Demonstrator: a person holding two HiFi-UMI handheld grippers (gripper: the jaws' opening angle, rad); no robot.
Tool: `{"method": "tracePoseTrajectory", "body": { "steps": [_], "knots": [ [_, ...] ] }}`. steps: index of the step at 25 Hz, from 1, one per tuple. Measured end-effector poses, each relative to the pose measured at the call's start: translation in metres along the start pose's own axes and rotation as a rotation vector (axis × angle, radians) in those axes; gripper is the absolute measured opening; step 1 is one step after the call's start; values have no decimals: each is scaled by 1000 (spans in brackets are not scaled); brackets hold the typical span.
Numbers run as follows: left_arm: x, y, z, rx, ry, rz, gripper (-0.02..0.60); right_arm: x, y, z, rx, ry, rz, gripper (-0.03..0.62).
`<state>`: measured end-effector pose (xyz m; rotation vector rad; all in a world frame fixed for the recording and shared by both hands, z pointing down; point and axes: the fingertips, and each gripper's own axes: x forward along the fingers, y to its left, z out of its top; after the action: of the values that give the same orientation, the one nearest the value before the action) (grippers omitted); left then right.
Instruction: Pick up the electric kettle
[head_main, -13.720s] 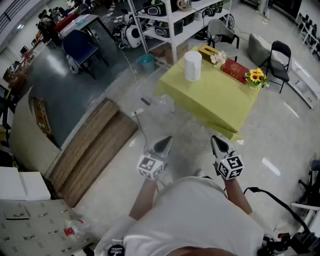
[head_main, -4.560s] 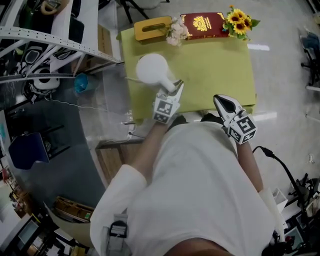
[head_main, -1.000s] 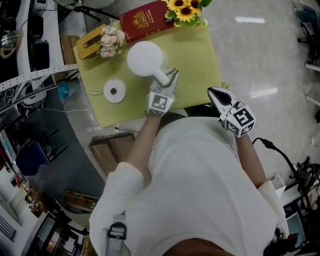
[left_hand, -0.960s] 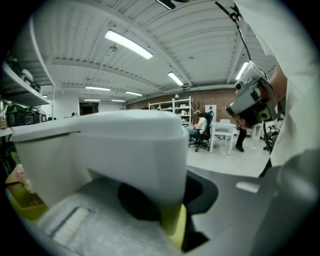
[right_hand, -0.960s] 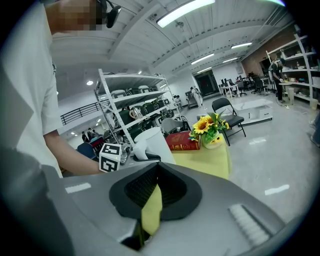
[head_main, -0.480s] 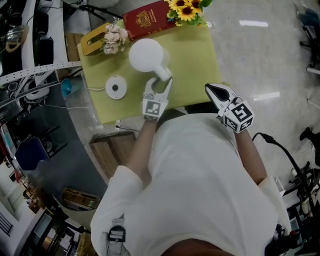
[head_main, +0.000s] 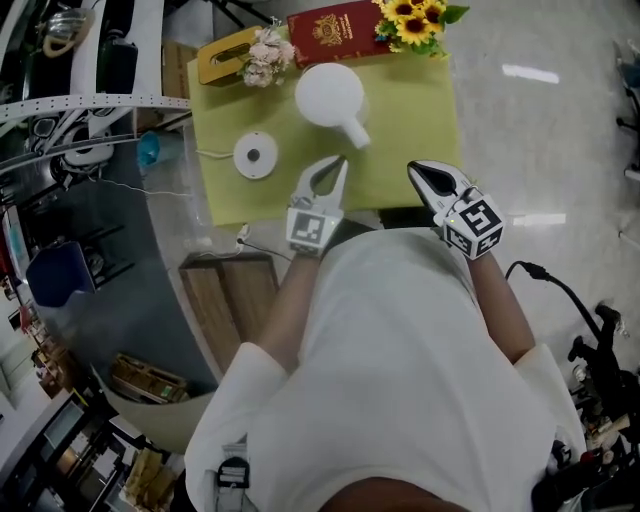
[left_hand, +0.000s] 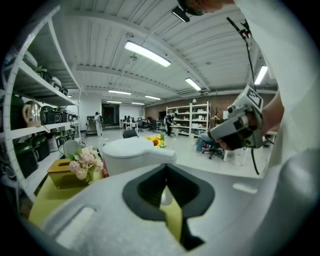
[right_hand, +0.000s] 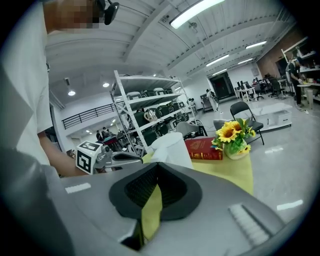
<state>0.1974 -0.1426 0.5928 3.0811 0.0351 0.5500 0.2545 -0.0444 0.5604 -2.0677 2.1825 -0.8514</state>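
The white electric kettle (head_main: 330, 95) stands on the yellow-green table (head_main: 420, 120), off its round white base (head_main: 255, 155), its handle pointing toward me. My left gripper (head_main: 338, 161) hangs just short of that handle, apart from it, shut with nothing between the jaws. In the left gripper view the kettle (left_hand: 132, 155) sits just beyond the closed tips (left_hand: 166, 167). My right gripper (head_main: 416, 170) is shut and empty at the table's near edge, to the right of the kettle (right_hand: 170, 147), which it also sees past its tips (right_hand: 156, 167).
At the table's far edge lie a red book (head_main: 335, 22), sunflowers (head_main: 415, 12), and a yellow tissue box (head_main: 225, 55) with pale flowers (head_main: 265, 45). A cord runs left from the base. White shelving (head_main: 90, 60) with appliances stands left of the table.
The left gripper, at the kettle's handle a second ago, opened, drew back toward me and closed empty. The kettle stays on the table. The right gripper shifted slightly.
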Motion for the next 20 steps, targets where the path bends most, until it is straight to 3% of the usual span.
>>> {"method": "tracePoseTrajectory", "body": {
  "steps": [7,20],
  "knots": [
    [-47,4,14,-36,-24,-33,2,20,45,1,-38,-9,-7,4],
    [-172,12,-11,-31,13,-127,0,38,156,-14,-94,-24,-114,5]
  ]
}}
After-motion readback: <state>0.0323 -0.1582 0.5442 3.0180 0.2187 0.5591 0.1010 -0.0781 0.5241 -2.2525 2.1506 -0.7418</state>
